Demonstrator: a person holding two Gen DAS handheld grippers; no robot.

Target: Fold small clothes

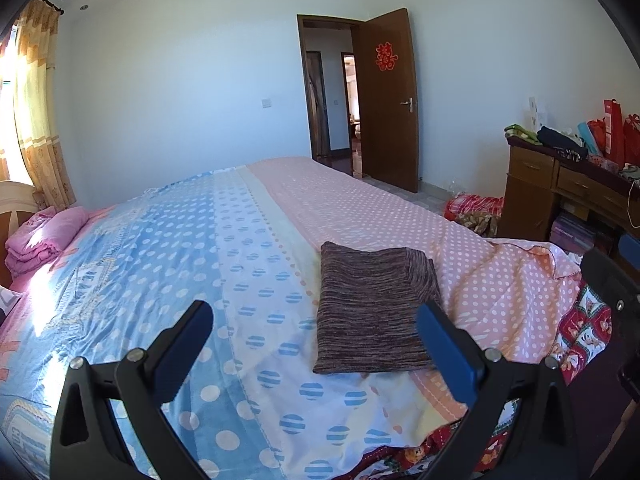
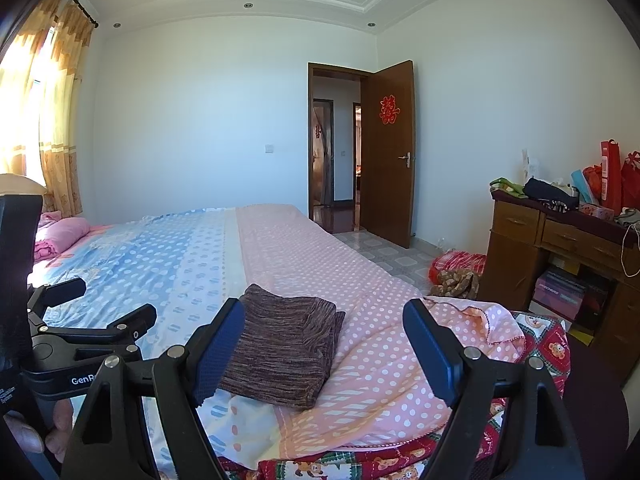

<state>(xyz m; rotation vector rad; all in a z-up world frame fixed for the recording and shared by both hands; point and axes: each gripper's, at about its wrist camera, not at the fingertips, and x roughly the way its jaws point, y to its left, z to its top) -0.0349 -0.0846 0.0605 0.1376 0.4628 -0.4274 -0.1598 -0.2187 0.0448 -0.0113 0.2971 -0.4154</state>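
A folded brown knit garment point(image 1: 368, 312) lies flat on the bed's polka-dot cover point(image 1: 160, 260), close to the near edge. My left gripper point(image 1: 314, 312) stands open just short of it, nothing between its blue pads; its right finger point(image 1: 444, 344) overlaps the garment's near right corner in the picture. In the right wrist view the same garment point(image 2: 284, 352) lies ahead and slightly left on the cover point(image 2: 320, 260). My right gripper point(image 2: 325, 306) is open and empty, its left finger point(image 2: 220, 344) beside the garment's left edge. The left gripper point(image 2: 116, 300) shows at the left, a hand point(image 2: 32, 432) on its handle.
Folded pink bedding point(image 1: 36, 236) lies by the headboard at far left. A red patterned quilt point(image 1: 584, 320) hangs under the cover at the bed's right edge. A cluttered wooden desk point(image 1: 560, 184) stands at right, a red cloth pile point(image 1: 474, 208) on the floor beside it.
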